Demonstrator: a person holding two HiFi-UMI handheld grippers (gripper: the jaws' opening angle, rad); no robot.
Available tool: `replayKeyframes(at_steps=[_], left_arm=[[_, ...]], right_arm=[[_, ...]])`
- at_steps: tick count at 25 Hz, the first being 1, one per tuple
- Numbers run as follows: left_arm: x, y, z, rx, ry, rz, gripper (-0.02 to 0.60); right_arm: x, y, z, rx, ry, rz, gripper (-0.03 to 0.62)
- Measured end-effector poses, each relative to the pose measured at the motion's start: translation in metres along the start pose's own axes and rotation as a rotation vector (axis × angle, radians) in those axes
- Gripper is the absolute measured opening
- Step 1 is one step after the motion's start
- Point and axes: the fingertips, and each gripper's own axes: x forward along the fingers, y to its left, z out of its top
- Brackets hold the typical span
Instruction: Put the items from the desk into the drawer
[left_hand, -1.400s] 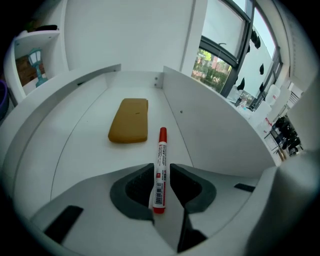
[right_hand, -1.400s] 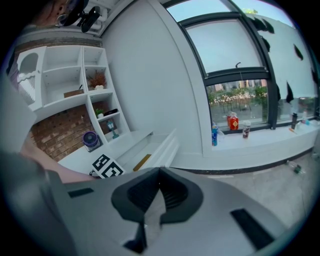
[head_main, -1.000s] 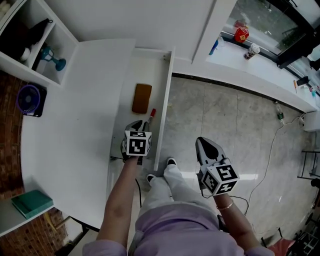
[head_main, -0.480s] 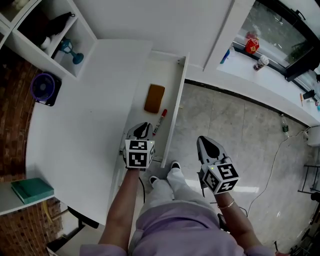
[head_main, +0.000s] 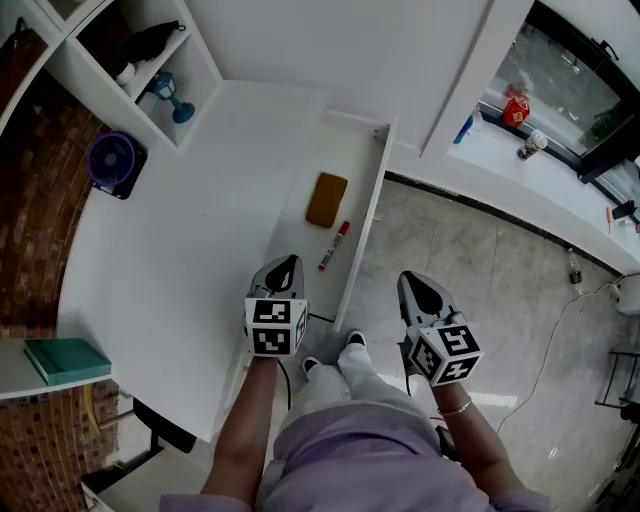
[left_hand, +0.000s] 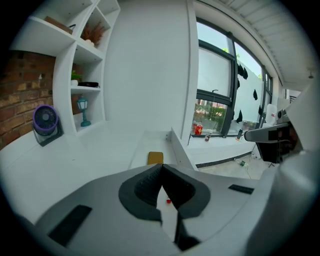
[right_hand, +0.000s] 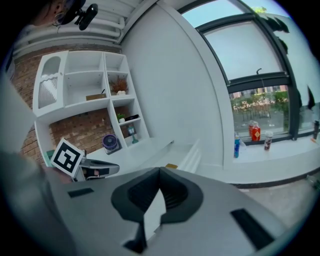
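**A:** What is the head view showing?

**B:** Both grippers are hovering low in the frame. The left gripper is at lower centre, above the near part of the open drawer. The right gripper is to its right, over the floor. Neither is touching anything.

**A:** And the items?

**B:** A brown rectangular item is lying in the drawer, just above centre. A red marker is lying below it, near the drawer's right wall, and the two are sitting apart. A purple fan is standing on the desk at upper left.

**A:** The left gripper view?

**B:** The left gripper is holding its jaws together at the tips, with nothing between them. The brown item is showing just above them at centre frame. A speck of red is peeking through the gap lower down.

**A:** The right gripper view?

**B:** The right gripper is also keeping its jaws closed on nothing. The left gripper is poking in at the left edge, and the drawer is lying beyond the tips, near centre.
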Motion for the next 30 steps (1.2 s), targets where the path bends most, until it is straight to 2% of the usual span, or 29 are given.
replayKeyframes(at_steps=[14,30], left_arm=[[-0.056,0.007,0.002,-0.024,-0.078,0.023,0.000],[-0.084,0.011,-0.004,-0.044,-0.112,0.048,0.000]], right_arm=[[-0.009,0.031,0.003,-0.039,-0.022,0.053,0.002],[-0.019,0.043,0.005,-0.072,-0.039,0.074,0.002]])
